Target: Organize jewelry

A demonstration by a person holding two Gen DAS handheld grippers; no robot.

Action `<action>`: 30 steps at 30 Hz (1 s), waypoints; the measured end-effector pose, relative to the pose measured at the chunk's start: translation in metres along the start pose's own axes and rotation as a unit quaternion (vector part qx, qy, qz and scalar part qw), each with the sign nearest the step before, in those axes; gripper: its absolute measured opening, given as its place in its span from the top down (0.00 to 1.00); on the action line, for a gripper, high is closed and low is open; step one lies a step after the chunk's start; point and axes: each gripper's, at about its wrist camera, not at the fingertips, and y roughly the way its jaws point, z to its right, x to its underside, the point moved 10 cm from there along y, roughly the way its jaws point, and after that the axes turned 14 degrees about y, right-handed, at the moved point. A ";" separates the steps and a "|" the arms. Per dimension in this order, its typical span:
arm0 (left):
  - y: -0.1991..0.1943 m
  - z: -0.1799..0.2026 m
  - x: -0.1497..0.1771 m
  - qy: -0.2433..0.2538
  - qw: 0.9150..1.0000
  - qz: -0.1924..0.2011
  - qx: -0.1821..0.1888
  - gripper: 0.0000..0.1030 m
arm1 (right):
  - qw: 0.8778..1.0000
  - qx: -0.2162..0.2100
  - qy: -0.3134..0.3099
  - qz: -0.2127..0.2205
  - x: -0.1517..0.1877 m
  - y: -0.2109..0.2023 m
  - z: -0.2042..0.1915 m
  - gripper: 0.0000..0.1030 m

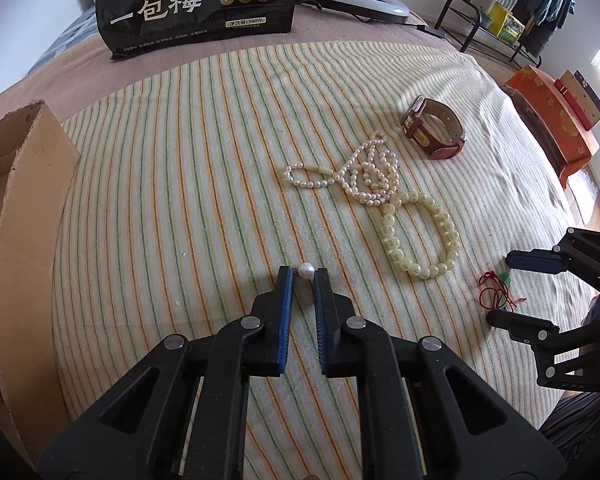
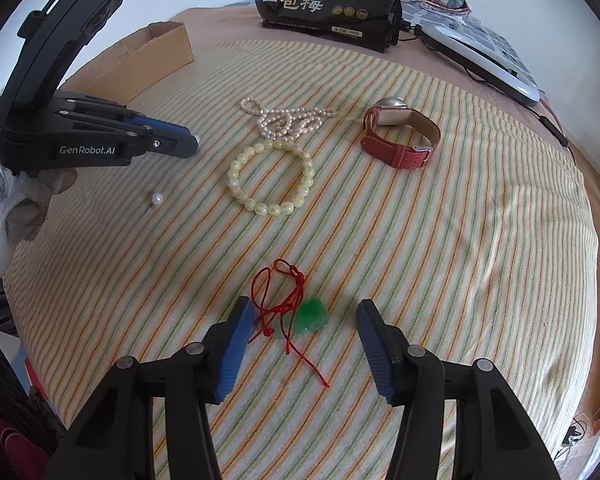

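Both wrist views look steeply down, close over the striped cloth, sharing the bead bracelet.

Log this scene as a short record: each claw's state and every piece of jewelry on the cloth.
left claw: shut on a small white pearl
right claw: open, straddling a green stone pendant on red cord
loose pearl: second one, lying free on the striped cloth
pale yellow beaded bracelet: flat, mid-cloth
white pearl strand: bunched, touching the bracelet
red leather-strap wristwatch: on its side, apart from the beads
brown cardboard box: at the cloth's edge
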 end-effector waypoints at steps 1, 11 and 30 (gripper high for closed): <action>0.000 0.000 0.000 0.001 1.000 0.000 0.000 0.92 | 1.000 -0.001 -0.001 -0.001 0.001 0.000 -0.001 0.53; -0.001 0.000 0.000 0.003 1.000 0.003 -0.003 0.94 | 1.000 -0.013 0.003 -0.001 0.000 -0.001 -0.002 0.70; 0.000 0.002 -0.003 0.004 1.000 0.002 -0.008 0.85 | 1.000 -0.017 0.004 -0.003 -0.002 -0.003 -0.001 0.70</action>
